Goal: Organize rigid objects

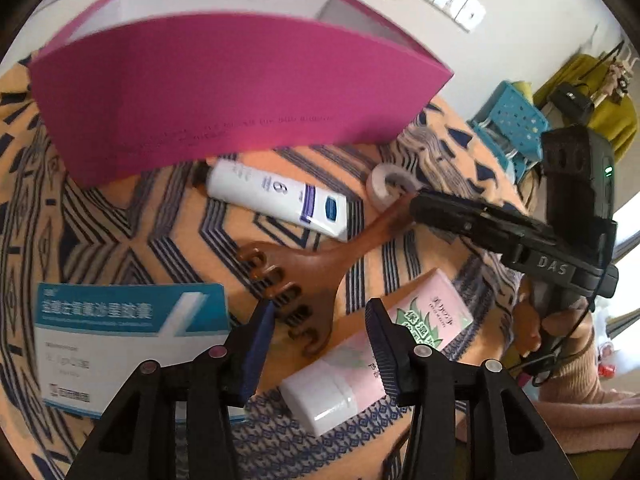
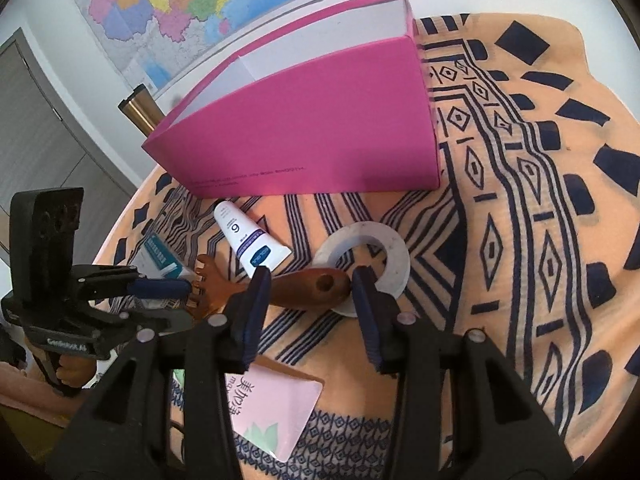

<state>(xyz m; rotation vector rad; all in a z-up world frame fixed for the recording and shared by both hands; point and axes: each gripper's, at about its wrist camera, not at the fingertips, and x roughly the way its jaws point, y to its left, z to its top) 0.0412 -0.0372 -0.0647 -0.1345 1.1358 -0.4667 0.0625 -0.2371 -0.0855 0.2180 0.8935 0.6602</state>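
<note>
Glossy brown comb-toothed wooden scratcher (image 1: 308, 280) w/ rounded handle on woven patterned cloth (image 1: 120, 216)

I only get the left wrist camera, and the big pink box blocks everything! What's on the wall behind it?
Observer: The right wrist view shows a colourful map on the wall above the pink box.
Operator: Is anything hiding behind the box?
Observer: Yes, a brass-coloured tube pokes up behind its left end.
Operator: What does the far end of the wooden scratcher look like? The other gripper covers it.
Observer: The handle end has a round hole in it. It lies between the open jaws of the right gripper.
</note>
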